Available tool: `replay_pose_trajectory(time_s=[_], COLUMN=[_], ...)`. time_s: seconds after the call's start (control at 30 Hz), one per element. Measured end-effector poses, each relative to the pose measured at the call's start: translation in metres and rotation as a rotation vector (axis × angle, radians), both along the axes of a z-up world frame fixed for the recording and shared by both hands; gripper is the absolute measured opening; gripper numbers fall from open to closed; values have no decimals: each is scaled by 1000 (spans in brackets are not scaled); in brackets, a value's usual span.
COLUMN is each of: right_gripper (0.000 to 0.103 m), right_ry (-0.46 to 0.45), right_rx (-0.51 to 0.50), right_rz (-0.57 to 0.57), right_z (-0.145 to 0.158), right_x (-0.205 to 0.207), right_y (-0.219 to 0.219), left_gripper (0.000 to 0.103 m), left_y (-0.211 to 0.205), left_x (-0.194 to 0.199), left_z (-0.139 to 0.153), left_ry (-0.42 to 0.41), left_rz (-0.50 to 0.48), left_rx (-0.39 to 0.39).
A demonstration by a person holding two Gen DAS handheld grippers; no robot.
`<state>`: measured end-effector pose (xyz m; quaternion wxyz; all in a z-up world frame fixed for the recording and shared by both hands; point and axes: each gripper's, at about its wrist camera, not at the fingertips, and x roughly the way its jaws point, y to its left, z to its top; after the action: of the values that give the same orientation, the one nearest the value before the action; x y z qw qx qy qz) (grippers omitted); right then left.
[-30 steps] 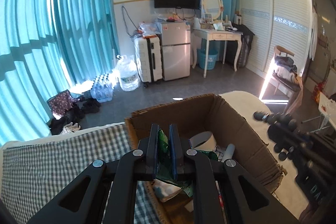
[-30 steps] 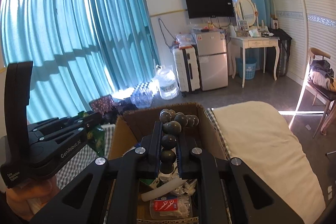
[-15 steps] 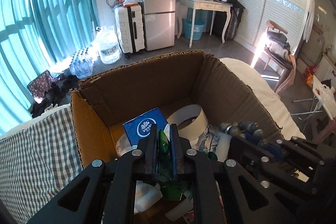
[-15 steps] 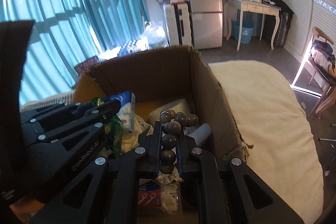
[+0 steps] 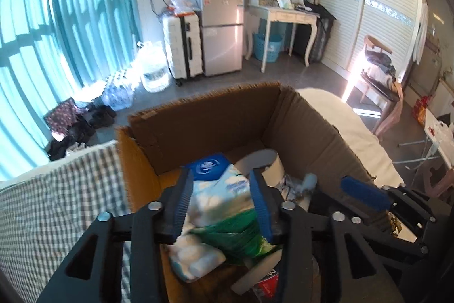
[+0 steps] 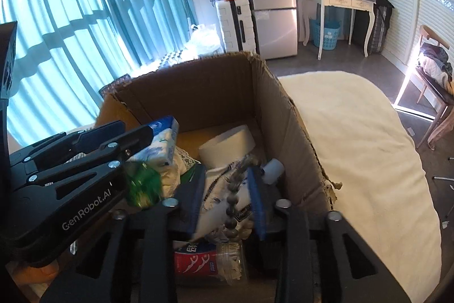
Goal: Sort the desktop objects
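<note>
An open cardboard box (image 5: 215,118) (image 6: 286,115) stands in front of me, holding several items. My left gripper (image 5: 221,200) is open above it; a green packet (image 5: 235,234) lies blurred between and below its fingers, also showing as a green blur in the right wrist view (image 6: 142,186). My right gripper (image 6: 227,195) is open over the box; a string of dark beads (image 6: 235,195) hangs blurred between its fingers, free of them. In the box lie a blue tissue pack (image 5: 212,166) (image 6: 161,141), a white tape roll (image 6: 227,145) and a jar with a red label (image 6: 210,260).
The box sits between a checked cloth (image 5: 56,203) on the left and a cream blanket (image 6: 354,146) on the right. Beyond are the floor, a suitcase (image 5: 183,44), a small fridge (image 5: 222,33) and a white dressing table (image 5: 286,16).
Both grippers have opened. The green packet has left the left gripper's fingers and the bead string has slipped from the right gripper's; both are dropping into the box.
</note>
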<state>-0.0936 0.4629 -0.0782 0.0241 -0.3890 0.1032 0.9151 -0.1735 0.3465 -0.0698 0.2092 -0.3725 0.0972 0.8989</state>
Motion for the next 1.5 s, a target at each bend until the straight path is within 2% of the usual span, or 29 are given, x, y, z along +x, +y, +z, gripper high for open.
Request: replay_pose_trajectory(time_s=[0.03,0.23,0.37,0.43,0.5,0.53,0.77,0.87,0.9,1.0,1.13,1.5], right_gripper=[43,50,51,54,61,64,70,83,89,93,103,103], right_ry=[20,115,130,146,165,175,234,257,265,290,323,365], right_rx=[4,7,-2,-7,-11,-9,23,35,51,77,79,77], right_rz=[-2,-32,-55,-66,-75,-75,-43,-32,-34,-37,-19,89], right_z=[5,27,32,37,43,46,62,71,74,82,92,113], right_x=[3,17,21,25,30,31,44,48,49,52,55,56], right_y=[0,-1,4,5,5,4,-9,-16,-18,-23,-31,-83], left_gripper=[45,46,46,50,60,62,87,102,103,103,103,103], left_y=[-2,-13,-18,-21,-25,-27,-62,-81,-87,-107,-141,-226], left_x=[2,16,23,28,34,37,49,53,54,54,56,67], left_z=[4,30,46,53,61,64,86,95,97,103,112,138], left_ry=[9,71,107,123,151,161,214,244,251,254,252,311], left_rz=[2,20,30,35,45,48,107,143,150,185,243,349], left_rx=[-1,-8,-11,-11,-15,-15,7,19,21,19,54,59])
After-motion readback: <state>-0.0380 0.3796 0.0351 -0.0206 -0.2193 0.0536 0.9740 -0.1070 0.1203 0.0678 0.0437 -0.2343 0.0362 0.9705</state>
